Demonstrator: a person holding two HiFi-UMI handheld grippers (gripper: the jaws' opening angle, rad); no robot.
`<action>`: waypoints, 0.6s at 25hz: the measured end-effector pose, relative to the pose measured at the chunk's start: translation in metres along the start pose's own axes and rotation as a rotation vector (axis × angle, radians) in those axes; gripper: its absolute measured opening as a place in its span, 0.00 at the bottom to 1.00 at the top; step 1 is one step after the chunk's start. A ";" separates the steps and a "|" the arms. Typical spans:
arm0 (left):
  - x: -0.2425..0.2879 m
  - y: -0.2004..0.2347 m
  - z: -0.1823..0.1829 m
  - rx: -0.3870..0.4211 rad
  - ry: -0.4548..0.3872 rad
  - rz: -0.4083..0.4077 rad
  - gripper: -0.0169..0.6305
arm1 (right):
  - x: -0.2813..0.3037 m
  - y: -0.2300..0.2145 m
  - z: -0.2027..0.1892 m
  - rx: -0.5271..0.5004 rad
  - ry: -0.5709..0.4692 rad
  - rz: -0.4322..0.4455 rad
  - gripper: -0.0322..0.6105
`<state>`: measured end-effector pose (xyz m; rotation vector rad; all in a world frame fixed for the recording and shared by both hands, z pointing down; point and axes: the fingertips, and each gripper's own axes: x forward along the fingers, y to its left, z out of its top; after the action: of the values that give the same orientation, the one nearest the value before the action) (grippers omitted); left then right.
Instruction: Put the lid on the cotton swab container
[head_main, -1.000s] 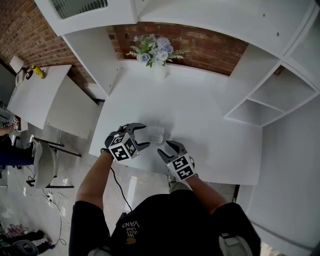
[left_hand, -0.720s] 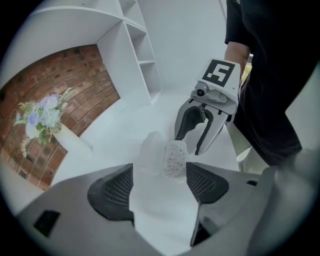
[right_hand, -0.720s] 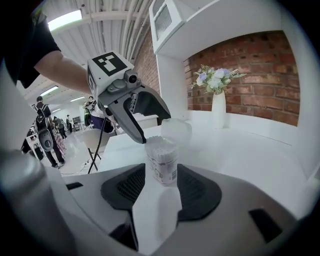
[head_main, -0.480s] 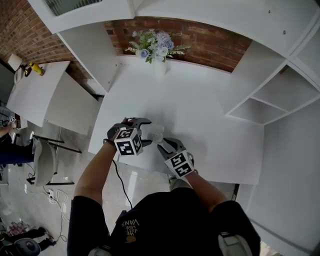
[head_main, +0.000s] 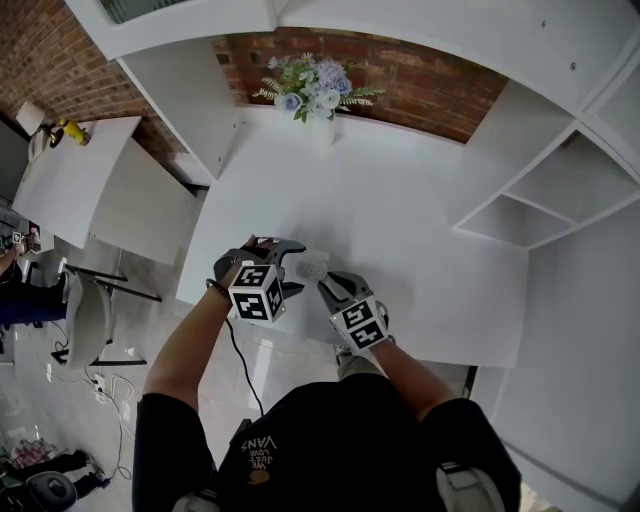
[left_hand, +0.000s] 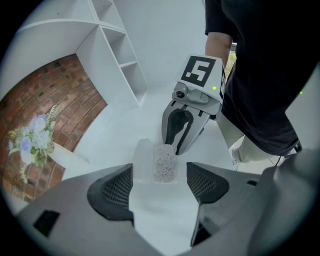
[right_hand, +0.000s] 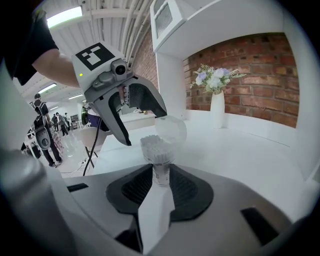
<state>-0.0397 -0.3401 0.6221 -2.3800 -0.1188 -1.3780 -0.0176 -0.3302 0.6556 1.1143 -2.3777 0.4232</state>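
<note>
Right gripper (head_main: 327, 287) just clamped on cotton swab container (right_hand: 158, 150), label (right_hand: 161, 175) unreadable; left gripper (left_hand: 159, 182) agape.

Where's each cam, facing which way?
Head view: on the person's head, steeply down at the table; forearms, torso, left claw, right claw show.
Left gripper view: on the left claw, just opened wide, cotton swab container loose between its tips; faces right claw, torso.
Right gripper view: on the right claw, jaws just closing on the container's base; faces left claw, forearm.
Shared: the container, in all three.
</note>
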 end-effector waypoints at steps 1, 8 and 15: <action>-0.001 -0.002 0.000 0.006 0.002 0.003 0.52 | 0.000 0.000 0.000 0.001 0.000 -0.002 0.21; -0.002 -0.022 -0.004 0.015 0.020 0.005 0.52 | 0.000 0.000 0.000 0.016 0.003 -0.012 0.21; -0.001 -0.034 -0.007 0.030 0.055 0.025 0.52 | -0.005 0.004 -0.003 0.029 -0.003 -0.008 0.20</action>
<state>-0.0549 -0.3109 0.6341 -2.3095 -0.0943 -1.4183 -0.0172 -0.3230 0.6544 1.1377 -2.3757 0.4552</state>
